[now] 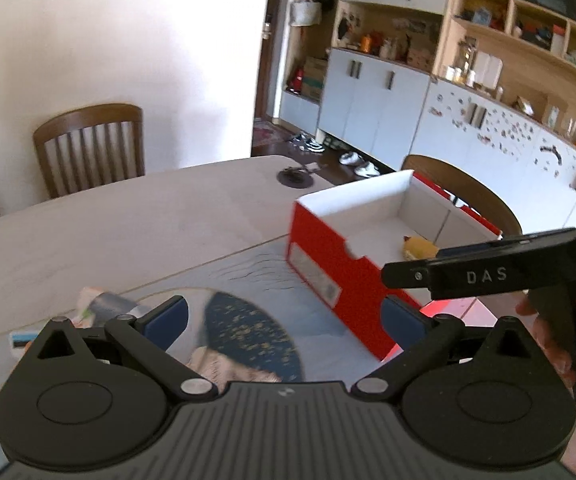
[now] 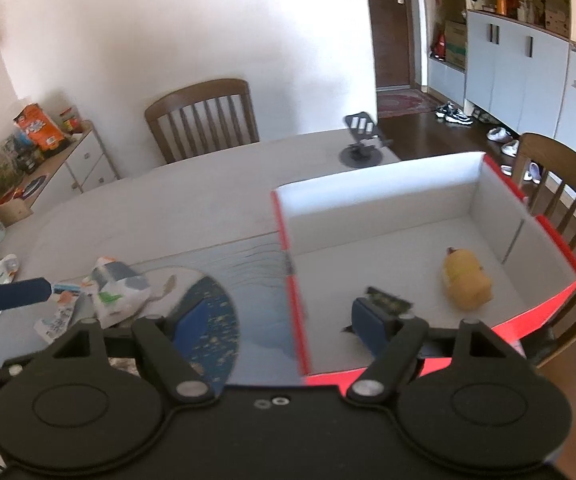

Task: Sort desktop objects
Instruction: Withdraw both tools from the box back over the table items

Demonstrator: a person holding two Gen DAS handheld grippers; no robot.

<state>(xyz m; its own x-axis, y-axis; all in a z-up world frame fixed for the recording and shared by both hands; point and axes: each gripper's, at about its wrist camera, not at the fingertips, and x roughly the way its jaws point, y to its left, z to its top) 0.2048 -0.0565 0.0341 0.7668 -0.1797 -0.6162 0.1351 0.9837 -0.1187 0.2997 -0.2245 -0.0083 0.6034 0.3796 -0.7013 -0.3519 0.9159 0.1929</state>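
A pale wooden table (image 2: 147, 216) fills the near part of a bright dining room, with a blue patterned mat (image 2: 223, 292) laid over its near edge. A red shoebox (image 2: 528, 312) with a white inside stands open on the mat's right side; a yellow soft toy (image 2: 466, 280) lies on the box floor toward the far right, and a small dark flat object (image 2: 388, 300), too blurred to name, sits nearer the front. Left of the mat, loose packets and wrappers (image 2: 115, 292) are scattered on the table. A small black stand (image 2: 362, 152) sits at the far edge. Slatted wooden chairs (image 2: 203, 116) stand behind and to the right of the table; grey cabinets and open shelves (image 1: 376, 96) line the far right wall, with shoes on the dark floor.

The left gripper (image 1: 283, 320) hovers over the mat, angled downward, its blue-padded jaws spread wide with nothing between them. The right gripper (image 2: 283, 320) tilts down astride the box's near left wall, jaws apart and gripping nothing. In the left wrist view a hand (image 1: 552, 336) holds the right tool's black body at the right.
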